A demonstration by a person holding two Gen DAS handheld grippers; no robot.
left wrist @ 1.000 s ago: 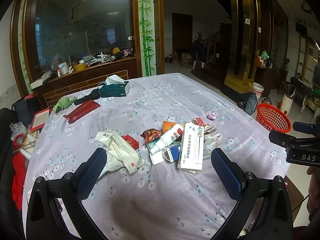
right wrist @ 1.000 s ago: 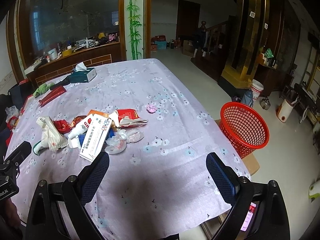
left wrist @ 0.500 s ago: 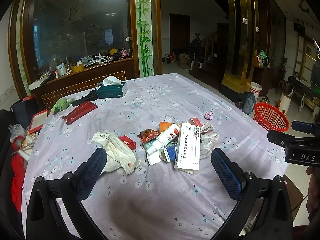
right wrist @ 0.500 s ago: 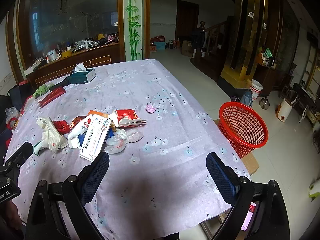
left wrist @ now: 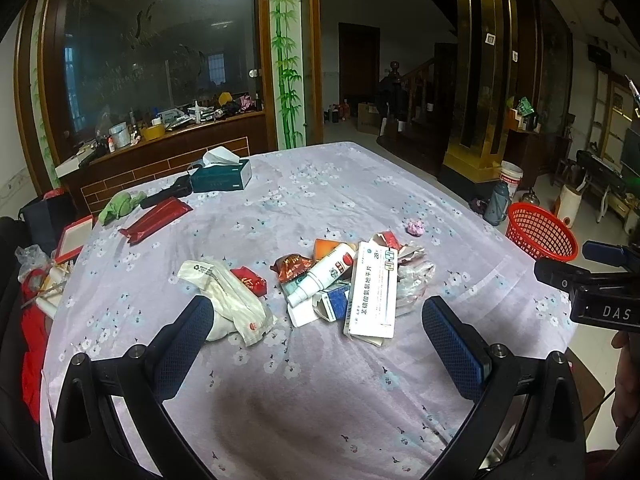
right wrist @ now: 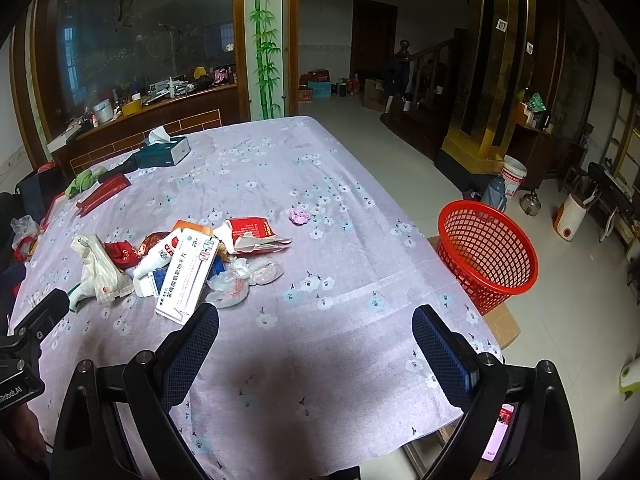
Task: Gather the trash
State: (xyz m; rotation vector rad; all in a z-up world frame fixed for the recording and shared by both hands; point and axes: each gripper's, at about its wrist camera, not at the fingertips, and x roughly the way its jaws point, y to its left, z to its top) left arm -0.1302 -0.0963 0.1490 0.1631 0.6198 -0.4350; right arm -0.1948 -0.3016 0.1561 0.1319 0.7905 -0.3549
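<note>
Both tools (left wrist: 316, 320) (right wrist: 316, 332) gape, holding nothing; red basket (right wrist: 490, 254) beside table looks bare.

Left gripper (left wrist: 316, 332): two black moulded arms, each ending in a finger (left wrist: 182, 342) faced with a dark blue textured pad. A silver screw head sits on each arm behind the pad, and a second one further out on the frame.

Right gripper (right wrist: 316, 338): identical build, black frame, blue dimpled fingers (right wrist: 442, 350), silver screws at the pivots. Below its right arm a small lit screen shows pink and white.

In the left wrist view, the right gripper's black body carries white lettering "DAS". In the right wrist view, the left gripper's body shows white lettering ending "Robot.AI".
</note>
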